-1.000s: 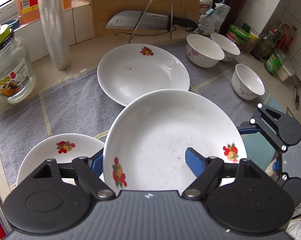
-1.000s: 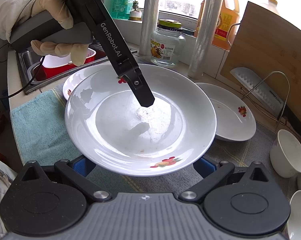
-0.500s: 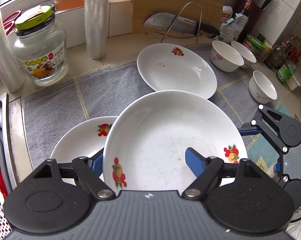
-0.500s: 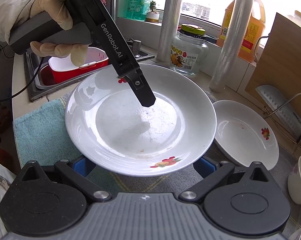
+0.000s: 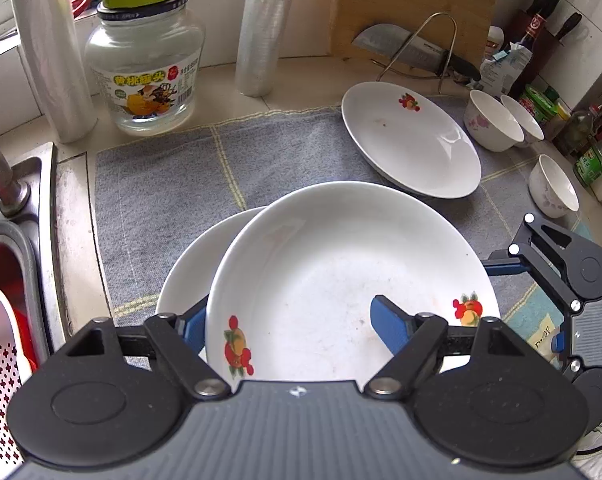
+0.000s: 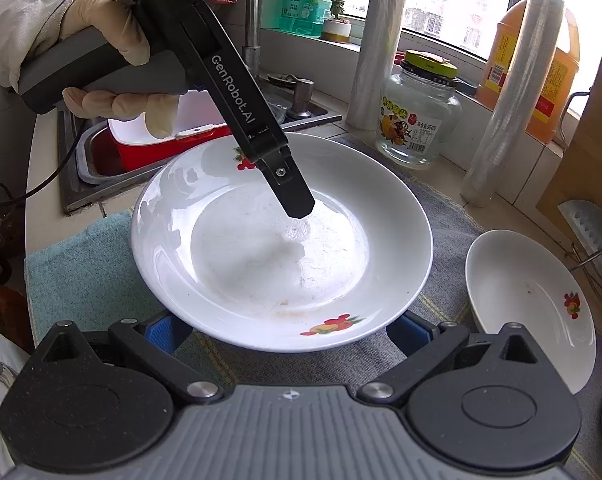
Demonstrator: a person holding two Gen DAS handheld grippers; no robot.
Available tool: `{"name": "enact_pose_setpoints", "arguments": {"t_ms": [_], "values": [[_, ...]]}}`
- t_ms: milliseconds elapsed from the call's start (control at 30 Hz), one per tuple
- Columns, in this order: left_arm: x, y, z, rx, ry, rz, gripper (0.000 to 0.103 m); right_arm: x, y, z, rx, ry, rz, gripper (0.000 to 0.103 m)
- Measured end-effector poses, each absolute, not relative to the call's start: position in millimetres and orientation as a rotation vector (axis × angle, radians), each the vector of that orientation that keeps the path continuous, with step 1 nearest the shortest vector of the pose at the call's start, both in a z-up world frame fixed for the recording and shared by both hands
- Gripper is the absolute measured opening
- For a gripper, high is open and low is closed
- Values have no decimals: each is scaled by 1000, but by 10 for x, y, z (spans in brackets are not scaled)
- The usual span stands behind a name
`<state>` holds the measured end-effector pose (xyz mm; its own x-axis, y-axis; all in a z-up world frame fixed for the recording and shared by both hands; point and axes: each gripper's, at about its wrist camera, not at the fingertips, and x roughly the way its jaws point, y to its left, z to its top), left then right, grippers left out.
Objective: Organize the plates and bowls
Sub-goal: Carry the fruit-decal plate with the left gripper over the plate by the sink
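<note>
Left hand-held gripper point(image 5: 289, 330) clamped on plate rim, plate over another plate.

Held plate point(image 5: 341, 276) gripped with one finger point(image 5: 389, 328) inside the rim, the other underneath; it hung above a second plate point(image 5: 189, 272) on the grey mat point(image 5: 161, 184). Third plate point(image 5: 411, 144) lay further along the mat towards the tabletop's back edge, three bowls point(image 5: 493, 120) beyond it. Right hand-held gripper point(image 6: 289, 330) stood wide, its fingers either side of the held plate's near rim, gripping nothing. Glass jar point(image 5: 145, 64) stood by the sink point(image 5: 17, 208).
</note>
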<state>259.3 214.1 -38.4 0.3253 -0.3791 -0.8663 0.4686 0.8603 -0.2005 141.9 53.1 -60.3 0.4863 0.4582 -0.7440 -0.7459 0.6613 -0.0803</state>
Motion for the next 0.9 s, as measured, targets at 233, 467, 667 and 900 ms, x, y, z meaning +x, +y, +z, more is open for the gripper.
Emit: {"name": "enact_pose_setpoints", "arguments": {"t_ms": [233, 467, 667, 900], "values": [[2648, 2192, -478, 83, 1126, -562, 80, 1472, 612, -653, -432, 778, 761, 103], [2685, 2206, -550, 79, 1142, -566, 80, 1510, 628, -672, -430, 795, 758, 103], [2718, 2208, -608, 89, 1161, -561, 80, 1523, 650, -675, -445, 793, 761, 103], [2750, 2182, -655, 125, 1186, -546, 80, 1508, 650, -668, -441, 794, 769, 103]]}}
